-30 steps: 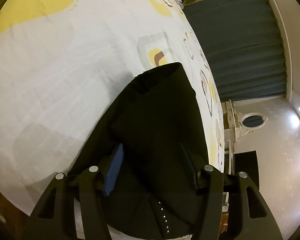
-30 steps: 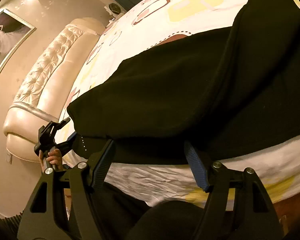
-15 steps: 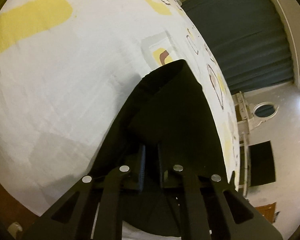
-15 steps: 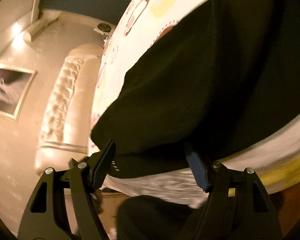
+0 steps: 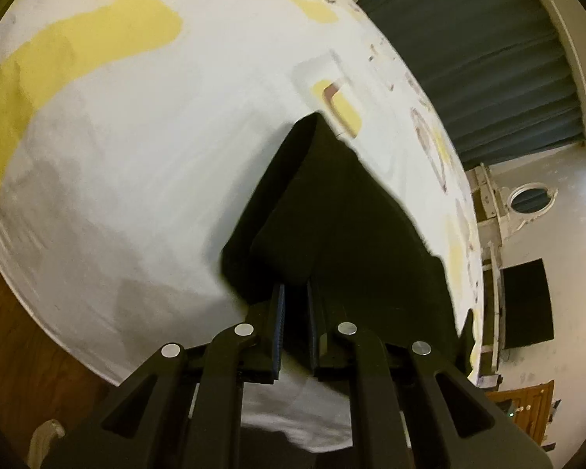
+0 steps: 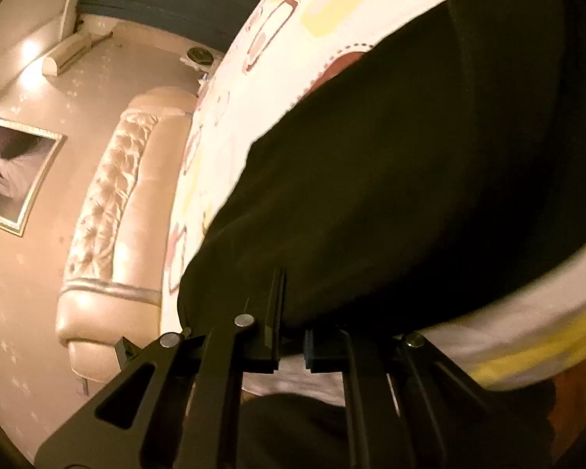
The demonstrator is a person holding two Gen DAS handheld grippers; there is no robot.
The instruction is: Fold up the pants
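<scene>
1. As we look along the left gripper (image 5: 295,305), we see its two fingers drawn close together, pinching the near edge of the black pants (image 5: 343,211).
2. In the right wrist view, we see the right gripper (image 6: 291,332) with its fingers likewise close together, nipping the lower edge of the same dark cloth (image 6: 390,179).
3. We see the pants lying on a bed, near its edge, with one layer doubled over another and tapering to a point away from the left gripper.
4. Under them we see a white bedsheet (image 5: 136,148) printed with yellow and brown shapes.
5. Farther out we see a cream tufted headboard (image 6: 109,195), a framed picture (image 6: 15,172) on the wall, and dark blue curtains (image 5: 488,58).
</scene>
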